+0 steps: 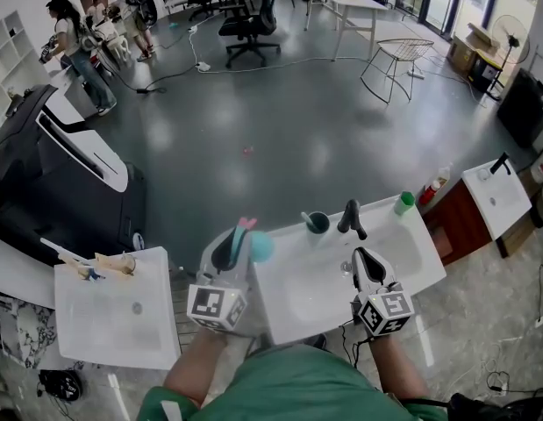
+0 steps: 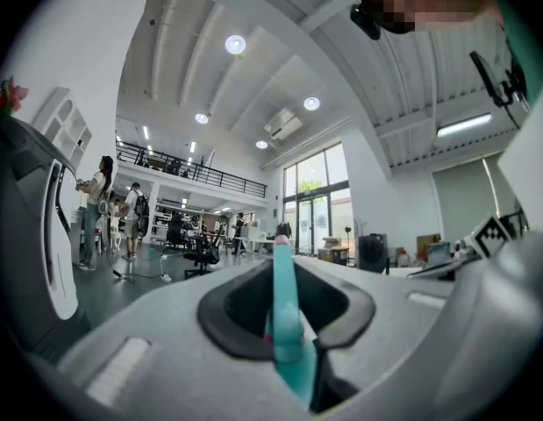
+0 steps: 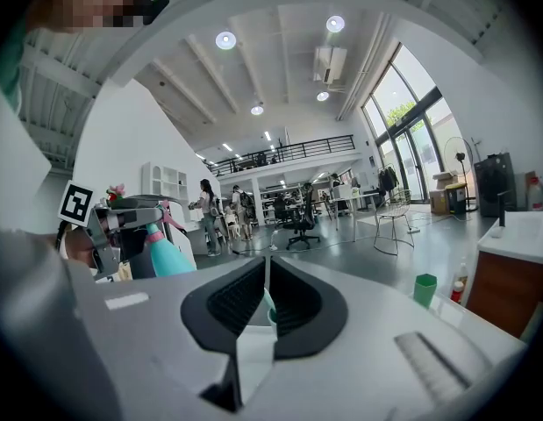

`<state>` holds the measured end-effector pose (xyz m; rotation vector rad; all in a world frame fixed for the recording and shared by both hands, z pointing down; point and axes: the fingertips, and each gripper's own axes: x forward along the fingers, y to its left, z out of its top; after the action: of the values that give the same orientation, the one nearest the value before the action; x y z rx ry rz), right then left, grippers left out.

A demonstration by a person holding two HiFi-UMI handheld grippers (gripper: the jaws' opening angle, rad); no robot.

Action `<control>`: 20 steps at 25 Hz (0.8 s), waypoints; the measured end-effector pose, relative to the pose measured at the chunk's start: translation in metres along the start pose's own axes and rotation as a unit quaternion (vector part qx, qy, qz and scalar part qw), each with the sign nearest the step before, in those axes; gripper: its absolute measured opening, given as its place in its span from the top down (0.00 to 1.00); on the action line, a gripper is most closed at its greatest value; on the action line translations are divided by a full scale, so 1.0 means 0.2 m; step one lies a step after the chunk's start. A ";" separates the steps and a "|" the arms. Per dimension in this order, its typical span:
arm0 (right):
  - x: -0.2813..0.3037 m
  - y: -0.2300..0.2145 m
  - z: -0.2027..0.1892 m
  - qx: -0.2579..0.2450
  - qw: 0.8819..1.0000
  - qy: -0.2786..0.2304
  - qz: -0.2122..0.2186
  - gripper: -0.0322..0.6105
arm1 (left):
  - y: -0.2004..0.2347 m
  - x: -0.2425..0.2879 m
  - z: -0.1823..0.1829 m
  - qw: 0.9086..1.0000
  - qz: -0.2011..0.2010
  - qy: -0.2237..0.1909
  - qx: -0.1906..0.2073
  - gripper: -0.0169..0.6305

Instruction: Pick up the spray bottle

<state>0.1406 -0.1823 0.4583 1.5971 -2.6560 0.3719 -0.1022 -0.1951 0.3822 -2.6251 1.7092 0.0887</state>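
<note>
Head view, spray bottle [image 1: 260, 246] seemingly between fingers [image 1: 225, 251]

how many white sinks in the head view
3: left sink at lower left, middle sink at centre, right sink at far right. Others may be hidden.

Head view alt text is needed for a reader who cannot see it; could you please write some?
Seen from above, a person holds the left gripper shut on a teal spray bottle at the left edge of a white sink. The right gripper, shut and empty, is over the sink near a black faucet.
</note>
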 end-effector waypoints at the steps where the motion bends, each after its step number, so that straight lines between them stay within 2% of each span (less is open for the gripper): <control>1: 0.00 0.00 0.00 0.000 1.000 0.000 0.000 0.92 | 0.00 0.00 0.00 1.000 0.000 0.000 0.000 0.88; 20: -0.02 0.01 -0.02 0.003 1.000 0.007 0.005 0.92 | -0.01 -0.02 -0.01 1.000 0.003 0.004 -0.005 0.88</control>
<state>0.1396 -0.1774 0.4609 1.5758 -2.6559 0.3897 -0.1024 -0.1914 0.3847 -2.6313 1.7227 0.0886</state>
